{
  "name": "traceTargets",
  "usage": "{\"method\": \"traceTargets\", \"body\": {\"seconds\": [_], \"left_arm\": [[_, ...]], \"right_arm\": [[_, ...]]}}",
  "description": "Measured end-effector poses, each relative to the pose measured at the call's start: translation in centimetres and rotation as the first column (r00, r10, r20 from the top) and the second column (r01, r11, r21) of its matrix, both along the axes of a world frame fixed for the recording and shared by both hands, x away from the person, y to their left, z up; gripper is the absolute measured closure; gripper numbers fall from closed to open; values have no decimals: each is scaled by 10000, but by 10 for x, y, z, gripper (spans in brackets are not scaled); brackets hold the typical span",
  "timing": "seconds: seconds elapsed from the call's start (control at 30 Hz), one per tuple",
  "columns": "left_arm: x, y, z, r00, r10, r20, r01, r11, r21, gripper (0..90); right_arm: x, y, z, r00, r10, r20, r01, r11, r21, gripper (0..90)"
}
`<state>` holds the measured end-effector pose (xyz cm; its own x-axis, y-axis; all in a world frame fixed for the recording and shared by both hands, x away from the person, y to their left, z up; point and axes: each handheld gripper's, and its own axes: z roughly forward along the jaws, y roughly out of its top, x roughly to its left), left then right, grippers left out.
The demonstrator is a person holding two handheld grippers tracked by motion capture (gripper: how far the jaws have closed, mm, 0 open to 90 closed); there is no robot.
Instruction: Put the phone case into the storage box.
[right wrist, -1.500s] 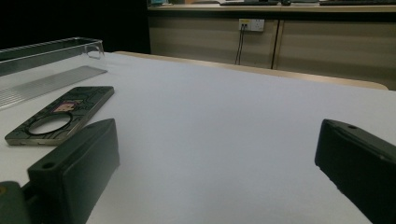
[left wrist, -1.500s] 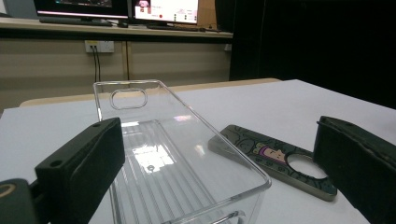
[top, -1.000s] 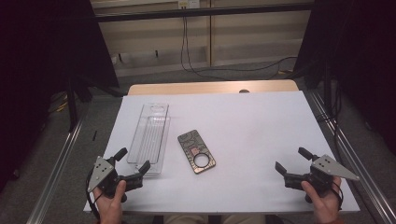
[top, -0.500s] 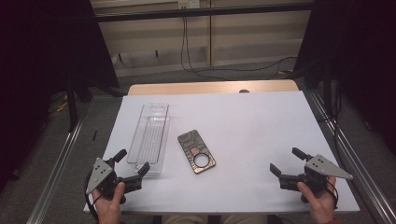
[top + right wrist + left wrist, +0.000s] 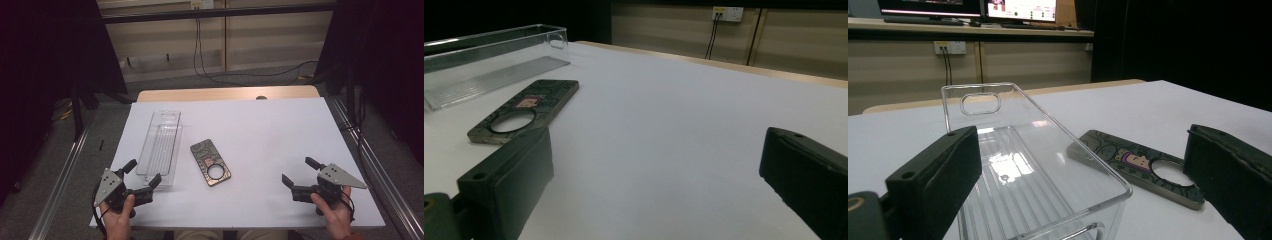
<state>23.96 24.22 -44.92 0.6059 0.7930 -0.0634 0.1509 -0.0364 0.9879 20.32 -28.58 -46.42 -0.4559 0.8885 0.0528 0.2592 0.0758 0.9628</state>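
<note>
The clear tray [image 5: 161,146] is laid lengthwise away from the person, its near end just ahead of the unclenched left gripper [image 5: 143,179]; the right gripper [image 5: 300,172], also spread, is probably too distant.

A clear plastic tray [image 5: 161,147], long and empty, lies flat toward the table's [image 5: 280,130] left edge. Just beside it, apart, lies a dark patterned phone case [image 5: 210,162] with a round hole.
</note>
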Motion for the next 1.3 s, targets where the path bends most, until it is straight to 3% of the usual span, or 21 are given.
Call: {"method": "traceTargets", "body": {"seconds": [0.6, 0.83, 1.1, 1.3], "left_arm": [[1, -2, 0, 10000, -25, -36, 25, 10000, 62, 24], [1, -4, 0, 9999, -108, -28, 108, 9999, -34, 24], [1, -4, 1, 10000, -20, 4, 20, 9998, 184, 24], [0, -4, 1, 10000, -46, 25, 46, 10000, 52, 24]], "right_arm": [[14, 25, 10, 9912, 1225, 497, -1218, 9924, -171, 0], [23, 36, 9, 9881, 1431, 559, -1429, 9897, -67, 0], [33, 51, 13, 9822, 1757, 667, -1761, 9844, -2, 0], [44, 61, 15, 9795, 1879, 723, -1886, 9820, 35, 0]]}}
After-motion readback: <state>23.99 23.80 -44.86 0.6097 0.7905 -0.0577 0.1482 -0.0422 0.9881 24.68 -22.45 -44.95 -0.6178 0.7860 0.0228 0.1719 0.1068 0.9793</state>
